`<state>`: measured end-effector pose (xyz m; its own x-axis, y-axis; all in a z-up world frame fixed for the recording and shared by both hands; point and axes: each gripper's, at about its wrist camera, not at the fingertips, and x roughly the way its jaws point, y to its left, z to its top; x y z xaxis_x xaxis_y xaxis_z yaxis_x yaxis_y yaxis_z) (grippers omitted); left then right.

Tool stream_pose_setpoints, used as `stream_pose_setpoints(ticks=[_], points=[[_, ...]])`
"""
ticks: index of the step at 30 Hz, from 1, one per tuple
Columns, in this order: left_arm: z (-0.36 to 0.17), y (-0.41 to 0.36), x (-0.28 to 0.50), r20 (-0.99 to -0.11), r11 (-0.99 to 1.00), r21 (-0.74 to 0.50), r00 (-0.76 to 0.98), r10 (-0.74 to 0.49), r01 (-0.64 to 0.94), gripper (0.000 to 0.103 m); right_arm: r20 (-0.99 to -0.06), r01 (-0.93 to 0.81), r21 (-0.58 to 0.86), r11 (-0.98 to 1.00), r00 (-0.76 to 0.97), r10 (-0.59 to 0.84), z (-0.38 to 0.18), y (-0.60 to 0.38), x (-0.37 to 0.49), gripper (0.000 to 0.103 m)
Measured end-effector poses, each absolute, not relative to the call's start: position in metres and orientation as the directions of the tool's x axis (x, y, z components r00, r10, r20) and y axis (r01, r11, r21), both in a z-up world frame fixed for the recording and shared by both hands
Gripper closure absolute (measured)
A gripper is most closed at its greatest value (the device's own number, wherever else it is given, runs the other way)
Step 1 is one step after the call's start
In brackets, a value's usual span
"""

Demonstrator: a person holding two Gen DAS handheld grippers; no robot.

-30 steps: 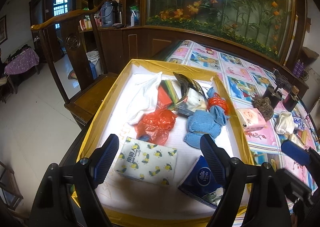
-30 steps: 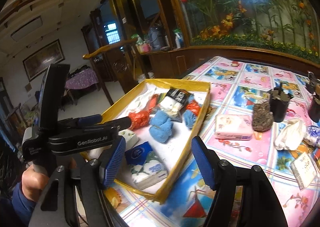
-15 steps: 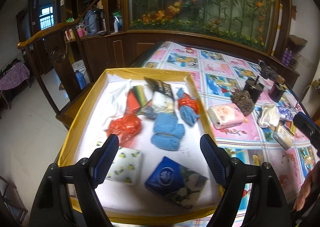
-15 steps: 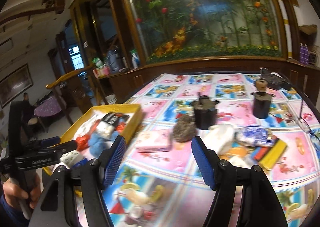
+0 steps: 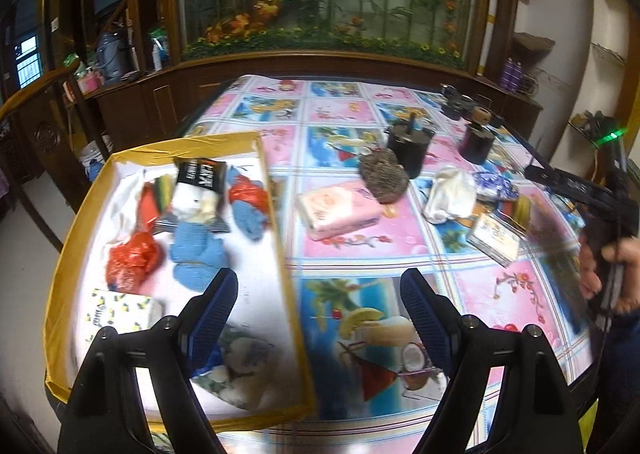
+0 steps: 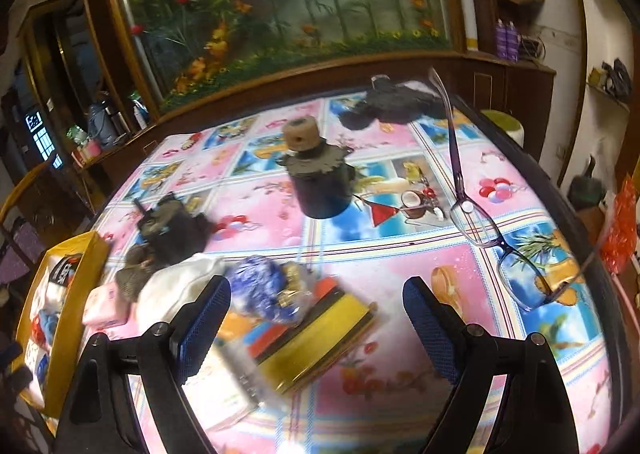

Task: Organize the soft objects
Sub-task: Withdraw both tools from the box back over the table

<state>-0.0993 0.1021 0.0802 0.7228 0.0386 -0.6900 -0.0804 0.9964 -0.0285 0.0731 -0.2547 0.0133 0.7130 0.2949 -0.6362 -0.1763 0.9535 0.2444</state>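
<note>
A yellow-rimmed tray (image 5: 276, 198) at the table's left holds soft things: a blue knit cloth (image 5: 196, 254), a red plastic bag (image 5: 132, 258), tissue packs (image 5: 116, 314) and a snack bag (image 5: 196, 190). On the tablecloth lie a pink tissue pack (image 5: 340, 208), a brown scrubber (image 5: 384, 174), a white cloth (image 5: 448, 194) and a blue-white bundle (image 6: 260, 286). My left gripper (image 5: 316, 302) is open and empty above the tray's right rim. My right gripper (image 6: 316, 314) is open and empty above a yellow sponge pack (image 6: 316, 342).
Two black pots (image 5: 408, 142) (image 6: 320, 182) stand mid-table. Purple glasses (image 6: 480, 226) lie at the right. A dark heap (image 6: 396, 102) sits at the far edge. A boxed pack (image 5: 496, 238) lies near the right hand. A wooden cabinet and flower mural back the table.
Both grippers have swung to the right. The left view now centres on the tray's right rim. The right view has left the tray and looks over the table's right half.
</note>
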Motion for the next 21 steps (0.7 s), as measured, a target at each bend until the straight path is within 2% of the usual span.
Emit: stream_pose_setpoints(ticks=[4, 8, 10, 12, 13, 15, 18, 21], points=[[0.075, 0.088, -0.097, -0.703, 0.999, -0.022, 0.711, 0.018, -0.047, 0.02, -0.679, -0.188, 0.26, 0.947, 0.662, 0.318, -0.004, -0.252, 0.087, 0.012], [0.07, 0.083, -0.094, -0.715, 0.999, -0.018, 0.699, 0.008, -0.03, 0.02, -0.674, -0.28, 0.337, 0.899, 0.594, 0.439, -0.005, -0.244, 0.075, 0.012], [0.069, 0.083, -0.093, -0.721, 0.999, -0.018, 0.693, 0.006, -0.028, 0.02, -0.633, -0.369, 0.455, 0.81, 0.506, 0.586, -0.004, -0.239, 0.063, 0.012], [0.07, 0.083, -0.093, -0.72, 0.999, -0.018, 0.694, 0.008, -0.03, 0.02, -0.55, -0.46, 0.579, 0.673, 0.389, 0.739, -0.003, -0.234, 0.052, 0.012], [0.069, 0.083, -0.092, -0.719, 0.999, -0.018, 0.694, 0.01, -0.032, 0.02, -0.522, -0.504, 0.6, 0.622, 0.343, 0.781, -0.001, -0.23, 0.046, 0.012], [0.069, 0.083, -0.09, -0.72, 0.999, -0.023, 0.694, 0.007, -0.034, 0.02, -0.514, -0.548, 0.565, 0.617, 0.35, 0.783, 0.005, -0.225, 0.039, 0.012], [0.068, 0.085, -0.088, -0.721, 0.999, -0.033, 0.692, -0.001, -0.032, 0.02, -0.548, -0.546, 0.482, 0.685, 0.422, 0.722, 0.009, -0.222, 0.035, 0.012], [0.066, 0.083, -0.089, -0.725, 0.999, -0.031, 0.688, -0.007, -0.023, 0.02, -0.574, -0.542, 0.458, 0.705, 0.425, 0.7, 0.007, -0.213, 0.038, 0.012]])
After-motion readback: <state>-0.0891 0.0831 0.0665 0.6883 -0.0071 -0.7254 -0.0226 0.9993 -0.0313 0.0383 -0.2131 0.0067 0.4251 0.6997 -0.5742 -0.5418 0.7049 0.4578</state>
